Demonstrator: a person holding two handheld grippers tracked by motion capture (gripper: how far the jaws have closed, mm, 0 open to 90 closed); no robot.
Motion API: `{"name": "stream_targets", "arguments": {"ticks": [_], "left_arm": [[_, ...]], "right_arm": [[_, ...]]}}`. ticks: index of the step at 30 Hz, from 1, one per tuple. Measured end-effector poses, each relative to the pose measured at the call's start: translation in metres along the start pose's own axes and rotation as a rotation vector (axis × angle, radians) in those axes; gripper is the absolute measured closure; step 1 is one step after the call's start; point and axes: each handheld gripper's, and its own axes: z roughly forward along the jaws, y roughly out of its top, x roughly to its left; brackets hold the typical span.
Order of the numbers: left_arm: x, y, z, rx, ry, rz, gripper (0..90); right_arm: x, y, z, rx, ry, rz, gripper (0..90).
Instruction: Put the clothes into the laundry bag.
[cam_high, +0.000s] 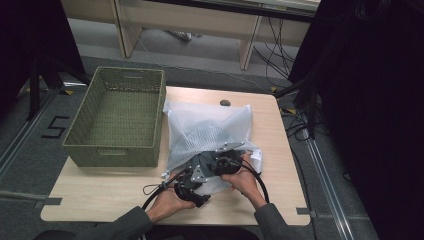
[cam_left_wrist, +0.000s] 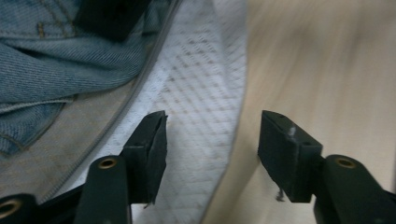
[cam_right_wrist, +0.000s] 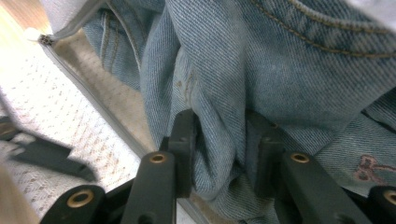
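A white mesh laundry bag (cam_high: 207, 125) lies on the wooden table (cam_high: 100, 190), its zipped mouth towards the person. Blue denim jeans (cam_right_wrist: 280, 60) sit inside the opening. My right gripper (cam_right_wrist: 224, 140) is shut on a thick fold of the denim, which bulges between its pads. In the high view the right gripper (cam_high: 226, 162) is at the bag's near edge. My left gripper (cam_left_wrist: 212, 135) is open, its jaws straddling the edge of the mesh bag (cam_left_wrist: 201, 84) and the bare tabletop (cam_left_wrist: 327, 65), gripping nothing. The jeans (cam_left_wrist: 56, 60) lie to its upper left. The left gripper (cam_high: 192, 187) rests just left of the right one.
A green woven basket (cam_high: 115, 150), nothing in it, stands on the table's left half, close beside the bag. A small dark object (cam_high: 225, 103) lies at the table's far edge. Black cables (cam_high: 260, 180) trail from both grippers. Desks and loose wires stand beyond the table.
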Motion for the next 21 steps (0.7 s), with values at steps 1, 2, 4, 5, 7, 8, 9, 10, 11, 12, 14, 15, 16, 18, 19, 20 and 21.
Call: {"name": "stream_targets", "arguments": {"ticks": [1, 2, 4, 5, 7, 8, 9, 10, 11, 12, 14, 15, 16, 18, 19, 20, 21], "left_arm": [[0.002, 0.001, 0.001, -0.004, 0.006, 0.011, 51.7], [0.004, 0.002, 0.001, -0.004, 0.022, -0.012, 60.2], [0.006, 0.002, 0.001, -0.014, 0.030, -0.006, 75.3], [0.006, 0.001, 0.001, -0.015, 0.037, -0.012, 81.3], [0.006, 0.001, 0.000, -0.013, 0.009, -0.025, 87.9], [0.006, -0.001, 0.000, -0.019, 0.004, -0.019, 88.5], [0.004, -0.002, -0.002, -0.014, 0.005, -0.018, 88.6], [0.004, -0.002, -0.004, -0.006, -0.001, 0.003, 88.6], [0.002, -0.003, -0.004, -0.012, -0.007, -0.015, 88.7], [0.002, -0.005, -0.006, -0.014, -0.026, 0.014, 88.7], [0.000, -0.007, -0.009, 0.007, -0.039, 0.040, 88.7], [-0.002, -0.008, -0.009, -0.001, -0.036, 0.011, 88.7], [-0.001, -0.008, -0.010, 0.003, -0.039, 0.018, 88.7], [-0.002, -0.009, -0.010, -0.001, -0.043, 0.008, 88.7], [-0.002, -0.009, -0.009, -0.004, -0.043, 0.013, 88.7], [-0.001, -0.009, -0.010, 0.000, -0.044, 0.025, 88.6], [0.000, -0.009, -0.011, 0.004, -0.047, 0.031, 88.7]], "right_arm": [[0.000, 0.000, -0.001, 0.005, 0.010, 0.000, 68.6], [0.000, 0.001, -0.003, 0.019, 0.018, 0.004, 68.6], [-0.002, 0.001, -0.002, 0.008, 0.009, -0.017, 69.0], [-0.002, 0.001, -0.003, 0.008, 0.007, -0.019, 69.1], [-0.001, 0.000, 0.000, -0.026, -0.002, -0.018, 69.6], [0.000, 0.000, -0.002, 0.001, -0.003, -0.013, 70.4], [0.002, 0.000, -0.004, 0.014, 0.002, 0.007, 71.5], [0.002, 0.001, -0.007, 0.036, 0.003, -0.017, 72.6], [0.005, -0.001, -0.005, 0.005, -0.007, -0.031, 73.9], [0.007, 0.000, -0.009, 0.045, 0.003, -0.043, 74.6], [0.012, -0.002, -0.009, 0.041, 0.000, -0.085, 76.1], [0.013, -0.002, -0.009, 0.043, -0.014, -0.096, 77.4], [0.015, -0.002, -0.007, 0.041, -0.016, -0.092, 78.4], [0.015, 0.001, 0.000, 0.027, -0.058, -0.093, 79.7], [0.015, 0.005, 0.002, 0.023, -0.082, -0.090, 80.0], [0.012, 0.009, 0.005, 0.009, -0.107, -0.094, 80.2], [0.008, 0.014, 0.007, 0.004, -0.125, -0.092, 80.3]]}}
